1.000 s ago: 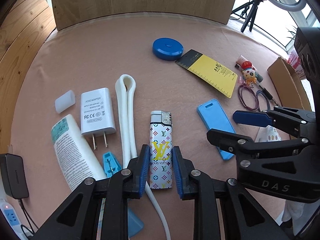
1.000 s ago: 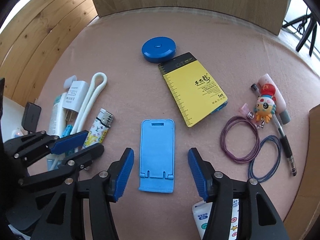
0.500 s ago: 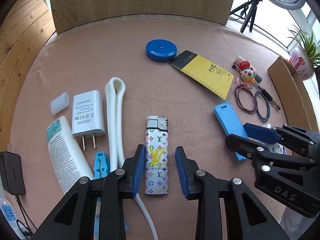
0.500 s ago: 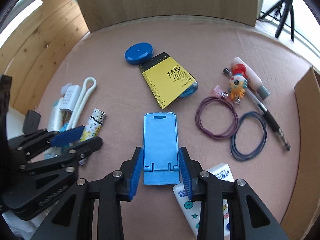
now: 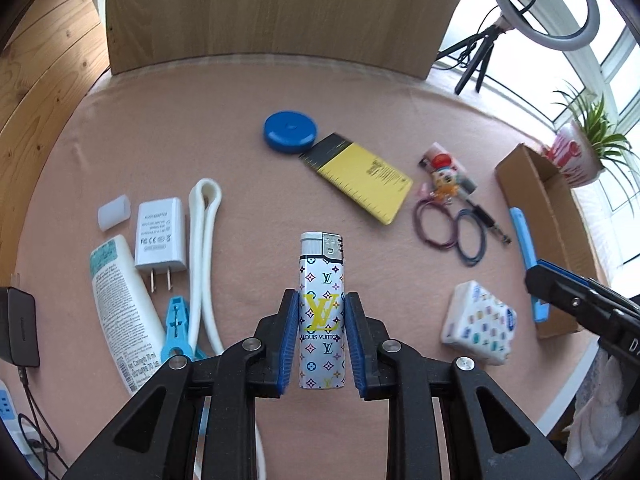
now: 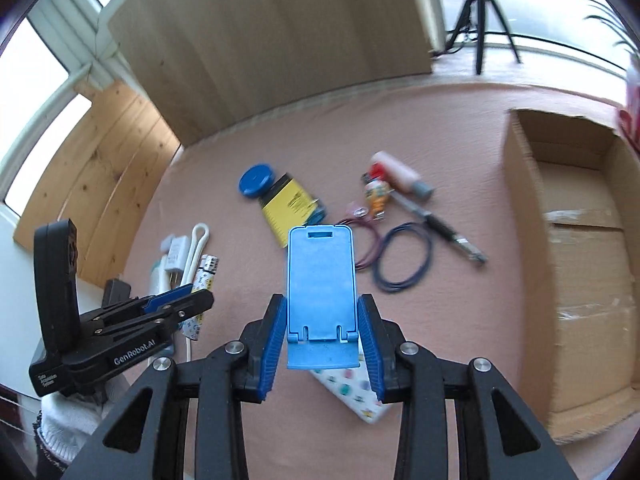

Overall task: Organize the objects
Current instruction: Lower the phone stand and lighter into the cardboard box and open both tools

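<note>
Raised off the bench since a second ago: lighter [image 5: 322, 312] pinched in left claw [image 5: 322, 338], blue phone stand [image 6: 321, 286] pinched in right claw [image 6: 322, 342], cardboard box [image 6: 576, 264] at 3 o'clock.

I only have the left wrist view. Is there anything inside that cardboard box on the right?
Observer: The right wrist view shows the box open, with only bare cardboard inside.
Operator: What is the right hand-held gripper holding?
Observer: The right hand-held gripper is shut on the blue phone stand, seen face-on.
Operator: Is the stand over the box?
Observer: No, it is left of it, above the tissue pack.
</note>
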A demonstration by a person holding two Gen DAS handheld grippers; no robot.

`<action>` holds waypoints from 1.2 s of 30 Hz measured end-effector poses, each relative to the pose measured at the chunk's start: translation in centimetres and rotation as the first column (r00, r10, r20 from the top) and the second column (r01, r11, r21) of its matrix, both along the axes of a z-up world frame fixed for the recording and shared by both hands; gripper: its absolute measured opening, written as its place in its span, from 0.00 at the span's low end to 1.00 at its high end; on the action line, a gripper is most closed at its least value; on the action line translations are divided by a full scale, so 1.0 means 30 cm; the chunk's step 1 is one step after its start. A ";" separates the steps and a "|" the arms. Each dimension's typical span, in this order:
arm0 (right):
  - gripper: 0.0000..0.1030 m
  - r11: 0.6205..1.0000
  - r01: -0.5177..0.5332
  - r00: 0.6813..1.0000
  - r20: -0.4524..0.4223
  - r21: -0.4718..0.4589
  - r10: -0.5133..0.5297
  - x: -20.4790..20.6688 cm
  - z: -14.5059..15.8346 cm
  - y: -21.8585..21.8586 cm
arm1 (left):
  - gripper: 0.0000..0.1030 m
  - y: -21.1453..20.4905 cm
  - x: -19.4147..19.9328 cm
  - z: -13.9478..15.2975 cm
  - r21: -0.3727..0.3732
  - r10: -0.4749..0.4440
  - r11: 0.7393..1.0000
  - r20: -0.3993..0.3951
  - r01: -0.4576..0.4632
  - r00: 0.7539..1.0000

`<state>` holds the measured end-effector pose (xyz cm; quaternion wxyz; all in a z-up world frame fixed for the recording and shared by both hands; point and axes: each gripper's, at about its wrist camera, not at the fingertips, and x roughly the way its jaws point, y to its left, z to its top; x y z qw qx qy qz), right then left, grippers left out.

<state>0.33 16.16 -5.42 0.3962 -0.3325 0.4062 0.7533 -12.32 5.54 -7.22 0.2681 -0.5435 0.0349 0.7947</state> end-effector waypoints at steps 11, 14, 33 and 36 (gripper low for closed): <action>0.32 0.972 0.215 0.974 0.048 0.094 -0.220 0.386 0.102 0.009 | 0.24 0.215 0.045 0.138 0.058 -0.097 0.993 -0.056 0.100 0.994; 0.32 0.961 0.260 0.962 0.060 0.090 -0.266 0.475 0.090 0.016 | 0.24 0.317 0.073 0.158 0.072 -0.148 0.986 -0.061 0.153 0.987; 0.32 0.944 0.318 0.937 0.121 0.087 -0.327 0.694 0.003 0.070 | 0.24 0.958 0.255 0.186 0.105 -0.397 0.910 -0.066 0.402 0.915; 0.37 0.944 0.310 0.938 0.128 0.113 -0.323 0.694 0.008 0.072 | 0.24 1.005 0.278 0.176 0.086 -0.435 0.894 -0.070 0.440 0.898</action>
